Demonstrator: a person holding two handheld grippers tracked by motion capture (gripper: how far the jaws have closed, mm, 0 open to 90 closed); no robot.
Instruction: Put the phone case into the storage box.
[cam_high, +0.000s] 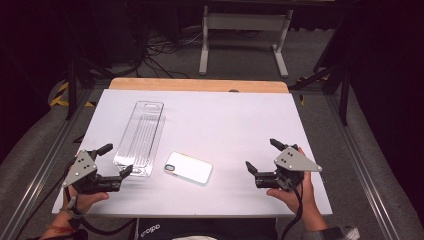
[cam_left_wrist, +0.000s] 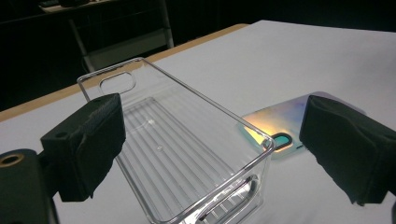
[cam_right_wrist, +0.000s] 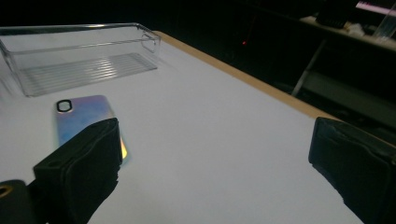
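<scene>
- Tray (cam_high: 140, 137), clear plastic, long and narrow, sits empty on the white table (cam_high: 240, 125) toward the left; looks light, stiff, a bit slick, so grab a long wall.
- Phone case (cam_high: 188, 167) lies flat just beside it; thin, probably awkward, pinch an edge.
- Left gripper (cam_high: 112, 165) and right gripper (cam_high: 260, 156) both gape wide, holding nothing.
</scene>
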